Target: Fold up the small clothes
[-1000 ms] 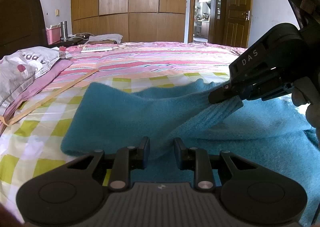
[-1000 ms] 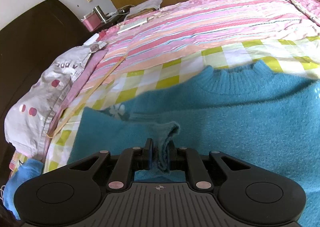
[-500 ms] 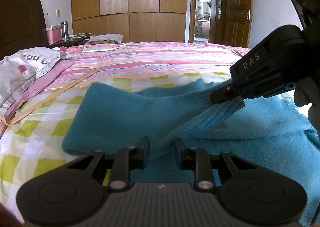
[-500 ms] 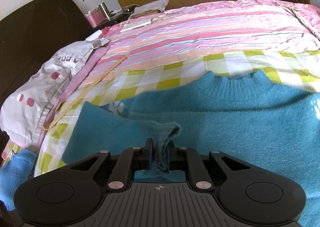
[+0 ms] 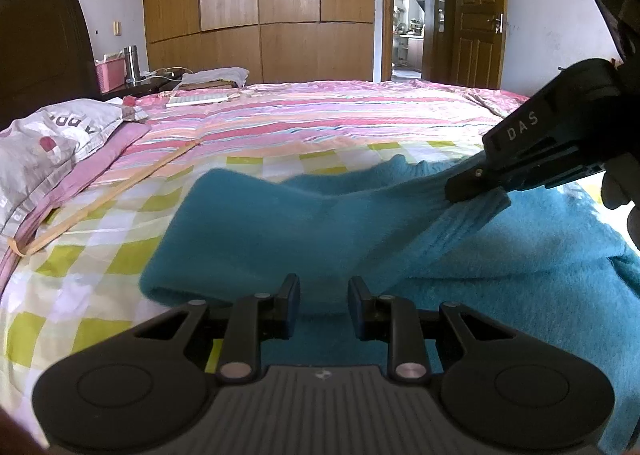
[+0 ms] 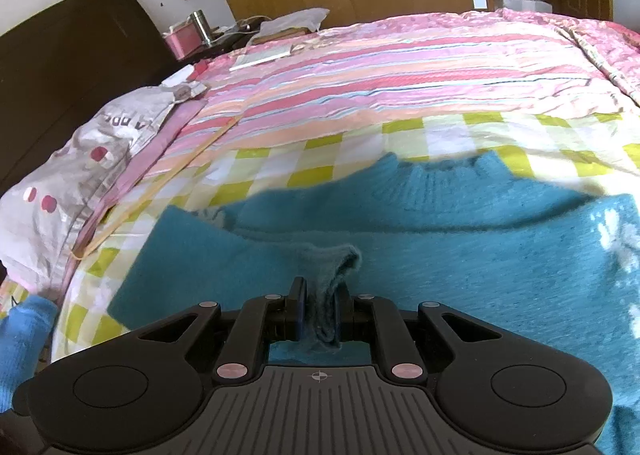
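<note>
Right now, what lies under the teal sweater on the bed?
The teal sweater lies on the yellow-green checked sheet, which shows around its edges. Whatever is beneath its middle is covered. The right gripper pinches its cuff.

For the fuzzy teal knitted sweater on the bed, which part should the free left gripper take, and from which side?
Probably the folded edge of the fuzzy teal knitted sweater just ahead of the left gripper, approached low from the near side. That edge is thick and rounded on the checked sheet. The right gripper already pinches the ribbed cuff.

Right gripper (image 6: 319, 311) pinches shut, angled downward; left gripper (image 5: 324, 305) hangs slightly parted, seemingly gripping nothing.
</note>
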`<state>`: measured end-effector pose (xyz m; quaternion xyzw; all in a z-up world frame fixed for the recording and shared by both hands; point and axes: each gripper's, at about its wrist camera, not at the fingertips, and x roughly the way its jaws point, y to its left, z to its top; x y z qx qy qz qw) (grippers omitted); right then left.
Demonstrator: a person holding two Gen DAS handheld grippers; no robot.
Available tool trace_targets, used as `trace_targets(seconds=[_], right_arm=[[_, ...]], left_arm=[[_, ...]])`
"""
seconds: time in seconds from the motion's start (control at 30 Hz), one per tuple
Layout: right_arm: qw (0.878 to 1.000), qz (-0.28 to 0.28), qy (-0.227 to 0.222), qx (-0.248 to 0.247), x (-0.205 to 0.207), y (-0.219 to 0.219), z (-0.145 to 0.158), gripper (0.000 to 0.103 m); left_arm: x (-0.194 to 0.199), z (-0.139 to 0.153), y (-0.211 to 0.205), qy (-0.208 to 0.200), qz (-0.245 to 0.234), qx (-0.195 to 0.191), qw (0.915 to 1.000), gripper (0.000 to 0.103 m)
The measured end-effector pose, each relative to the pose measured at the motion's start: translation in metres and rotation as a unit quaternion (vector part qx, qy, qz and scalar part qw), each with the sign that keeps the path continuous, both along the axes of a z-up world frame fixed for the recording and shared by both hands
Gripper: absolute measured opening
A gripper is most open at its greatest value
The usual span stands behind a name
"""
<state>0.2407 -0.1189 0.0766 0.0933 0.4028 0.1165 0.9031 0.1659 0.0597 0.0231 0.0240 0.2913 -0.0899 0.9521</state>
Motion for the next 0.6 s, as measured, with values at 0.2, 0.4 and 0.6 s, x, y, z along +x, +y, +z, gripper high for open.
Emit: trace_targets(seconds=[0.2, 0.4, 0.6], right_arm=[[1.000, -0.013, -0.004, 0.005, 0.000, -0.019, 0.003, 0.012], [0.999, -0.044, -0.005, 0.011, 0.001, -0.055, 0.006, 0.012], [0.997, -0.076, -0.014, 0.006, 0.000, -0.095, 0.014, 0.012]], left_arm=[[0.002, 0.006, -0.009, -0.005, -0.005, 0.010, 0.9999, 0.033], [0.007, 0.006, -0.018, -0.002, -0.014, 0.018, 0.9997, 0.033], [0.012, 0.007, -0.030, -0.002, -0.023, 0.023, 0.9995, 0.033]])
